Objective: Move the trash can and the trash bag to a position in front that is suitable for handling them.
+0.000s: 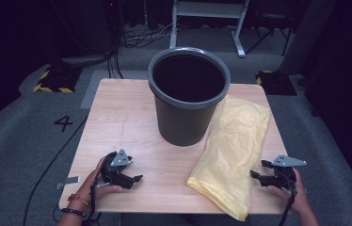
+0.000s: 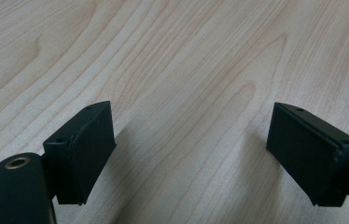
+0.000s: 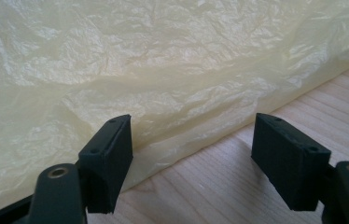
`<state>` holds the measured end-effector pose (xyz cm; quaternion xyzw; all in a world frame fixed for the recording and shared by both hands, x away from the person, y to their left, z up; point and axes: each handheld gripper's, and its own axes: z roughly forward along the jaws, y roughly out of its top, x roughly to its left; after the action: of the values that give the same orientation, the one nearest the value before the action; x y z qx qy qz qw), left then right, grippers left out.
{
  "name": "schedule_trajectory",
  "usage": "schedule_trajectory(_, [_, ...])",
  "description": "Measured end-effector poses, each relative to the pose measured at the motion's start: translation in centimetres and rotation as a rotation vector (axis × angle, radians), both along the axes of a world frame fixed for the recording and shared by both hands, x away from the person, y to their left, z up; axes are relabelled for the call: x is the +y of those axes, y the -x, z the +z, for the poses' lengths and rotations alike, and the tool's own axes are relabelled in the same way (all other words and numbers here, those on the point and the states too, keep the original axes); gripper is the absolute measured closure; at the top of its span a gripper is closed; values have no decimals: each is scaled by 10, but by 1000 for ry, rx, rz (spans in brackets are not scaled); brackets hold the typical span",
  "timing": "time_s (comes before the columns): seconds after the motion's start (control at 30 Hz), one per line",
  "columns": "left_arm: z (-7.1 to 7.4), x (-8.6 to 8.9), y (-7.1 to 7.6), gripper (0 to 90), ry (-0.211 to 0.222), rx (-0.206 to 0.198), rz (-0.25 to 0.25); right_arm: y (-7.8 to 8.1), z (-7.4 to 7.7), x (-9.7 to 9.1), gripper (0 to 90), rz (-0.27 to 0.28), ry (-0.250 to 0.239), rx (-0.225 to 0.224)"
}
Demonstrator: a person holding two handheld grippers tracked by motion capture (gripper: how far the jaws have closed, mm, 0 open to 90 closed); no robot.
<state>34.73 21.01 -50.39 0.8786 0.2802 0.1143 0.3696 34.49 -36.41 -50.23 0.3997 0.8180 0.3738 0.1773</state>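
Note:
A dark grey plastic bin (image 1: 188,94) stands upright at the middle back of the wooden table (image 1: 127,117). To its right a crumpled yellow plastic bag (image 1: 235,146) lies flat, reaching the front edge. My left gripper (image 1: 135,181) rests at the front left, open, with bare wood (image 2: 186,93) between its pads (image 2: 91,149). My right gripper (image 1: 256,170) sits at the front right, open, just beside the bag's right edge. In the right gripper view the bag (image 3: 154,74) lies close ahead of the open gripper (image 3: 191,158), and nothing is held.
The table stands on grey carpet, and a cable (image 1: 52,165) runs along its left side. A white frame (image 1: 207,14) and yellow-black striped bases (image 1: 54,80) stand on the floor behind. A strip of tape (image 1: 68,182) sticks out at the table's front left.

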Motion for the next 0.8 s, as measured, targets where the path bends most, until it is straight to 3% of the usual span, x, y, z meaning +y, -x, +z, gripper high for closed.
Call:
schedule_trajectory(0.33, [0, 0, 1, 151, 1, 1, 6, 3, 4, 3, 303, 22, 9, -43])
schedule_trajectory(0.5, [0, 0, 1, 151, 1, 1, 8, 4, 14, 8, 322, 5, -25, -82])
schedule_trajectory(0.57, [0, 0, 1, 152, 1, 1, 10, 6, 15, 10, 319, 18, -34, -84])
schedule_trajectory(0.67, [0, 0, 1, 152, 0, -2, 12, 10, 14, 23, 314, 72, -13, -76])
schedule_trajectory(0.8, [0, 0, 1, 152, 0, -1, 12, 10, 9, 32, 313, 102, 18, -59])
